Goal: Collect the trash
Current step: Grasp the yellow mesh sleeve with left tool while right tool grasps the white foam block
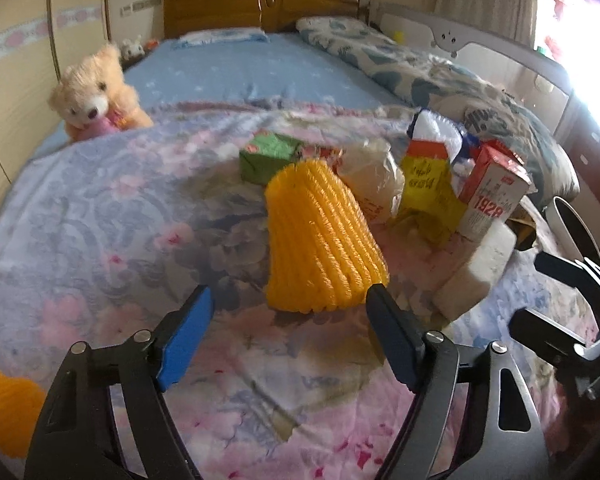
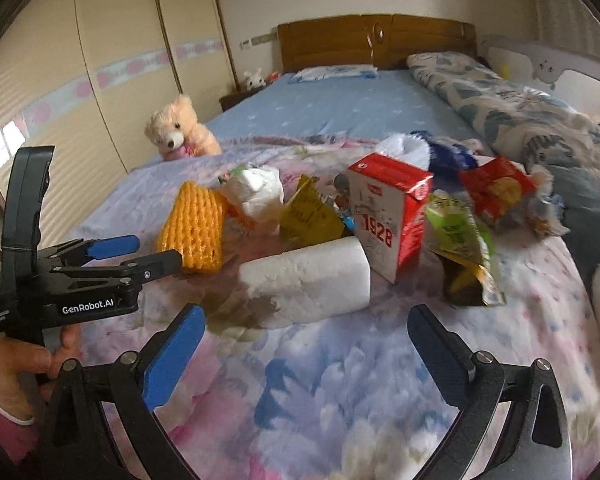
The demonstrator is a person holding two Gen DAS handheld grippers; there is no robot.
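Left gripper (image 1: 290,306) fingers spread, nothing pinched; orange foam net (image 1: 324,236) lies just ahead, its near end between the tips. Right gripper (image 2: 306,330) fingers also spread and empty, facing the white foam block (image 2: 306,284).

Risk, as judged: the net is soft and ribbed, so it may crush or slip; bedspread (image 2: 340,392) fabric could get nipped.

Trash sits clustered mid-bed: red carton (image 2: 388,216) upright, crumpled wrappers around it.

On the bed quilt (image 2: 340,380) trash is clustered: foam net sleeve (image 2: 192,232) left, foam block (image 2: 308,280) just right of it, upright carton (image 2: 388,216) behind the block, wrappers (image 2: 460,240) right, teddy bear (image 2: 180,128) far back left
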